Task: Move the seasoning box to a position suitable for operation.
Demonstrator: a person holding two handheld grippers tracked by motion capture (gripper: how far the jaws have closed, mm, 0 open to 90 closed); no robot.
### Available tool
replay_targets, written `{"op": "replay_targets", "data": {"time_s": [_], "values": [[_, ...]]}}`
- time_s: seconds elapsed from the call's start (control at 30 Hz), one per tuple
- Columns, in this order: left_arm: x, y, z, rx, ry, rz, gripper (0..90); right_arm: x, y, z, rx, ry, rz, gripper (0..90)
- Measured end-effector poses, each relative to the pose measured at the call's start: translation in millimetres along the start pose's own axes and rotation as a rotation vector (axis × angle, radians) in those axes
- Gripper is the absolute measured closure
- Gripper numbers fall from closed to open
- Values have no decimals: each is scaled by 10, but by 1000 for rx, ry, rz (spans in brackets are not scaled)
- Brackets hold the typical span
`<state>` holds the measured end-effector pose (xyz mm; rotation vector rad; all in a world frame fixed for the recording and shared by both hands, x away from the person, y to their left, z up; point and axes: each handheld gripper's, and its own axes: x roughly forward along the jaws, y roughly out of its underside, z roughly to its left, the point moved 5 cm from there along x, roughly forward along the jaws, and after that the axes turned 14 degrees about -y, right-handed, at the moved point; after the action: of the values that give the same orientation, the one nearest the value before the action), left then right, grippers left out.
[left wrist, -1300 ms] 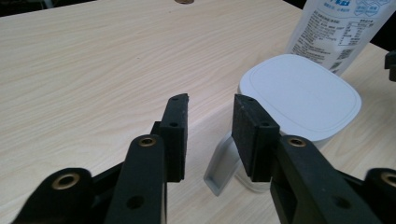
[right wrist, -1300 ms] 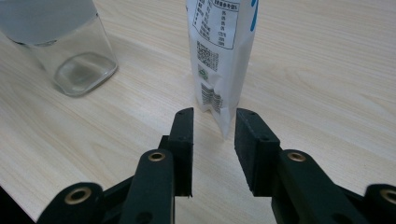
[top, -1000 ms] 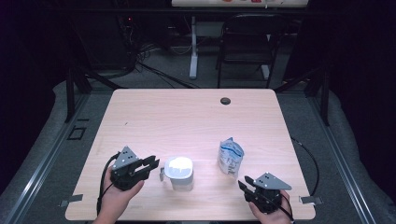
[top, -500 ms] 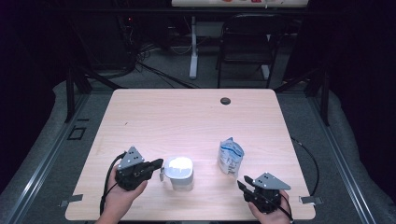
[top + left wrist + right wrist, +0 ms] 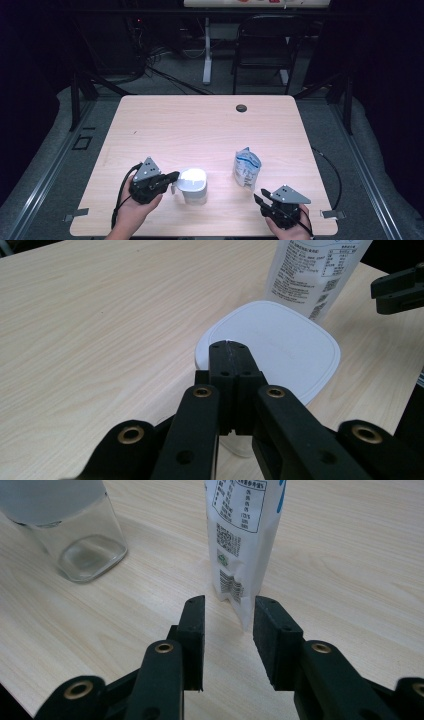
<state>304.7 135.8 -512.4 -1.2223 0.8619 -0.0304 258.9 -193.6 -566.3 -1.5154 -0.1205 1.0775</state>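
Closing: left gripper (image 5: 170, 178), lower left of the high view, is finishing clamping its jaws together at the edge of the jar lid (image 5: 272, 347); no gap is showing between them.
Waiting: right gripper (image 5: 229, 625), lower right, is hanging half-open, gripping nothing, just short of the pouch (image 5: 247, 535).
Meaning: lid removal is probably starting; jar (image 5: 192, 185) is standing lower centre.

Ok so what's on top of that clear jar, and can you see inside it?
A white lid covers the jar; the left gripper is shut at the lid's edge. Through the glass, the base looks empty. The upper inside is hidden by the lid.
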Motion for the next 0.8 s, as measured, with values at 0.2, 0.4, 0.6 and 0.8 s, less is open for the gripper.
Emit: {"op": "replay_targets", "data": {"time_s": [0.2, 0.4, 0.6, 0.8], "values": [[37, 7, -9, 21, -9, 4, 900, -17, 5, 8, 5, 0, -12, 663], [39, 11, -1, 17, -4, 2, 900, 1, -3, 29, -7, -4, -5, 660], [40, 13, 3, 18, -5, 1, 900, -22, -65, 83, -15, -20, -15, 678], [44, 14, 9, 18, 1, -4, 900, -14, -205, 266, -56, -67, 3, 818]]}}
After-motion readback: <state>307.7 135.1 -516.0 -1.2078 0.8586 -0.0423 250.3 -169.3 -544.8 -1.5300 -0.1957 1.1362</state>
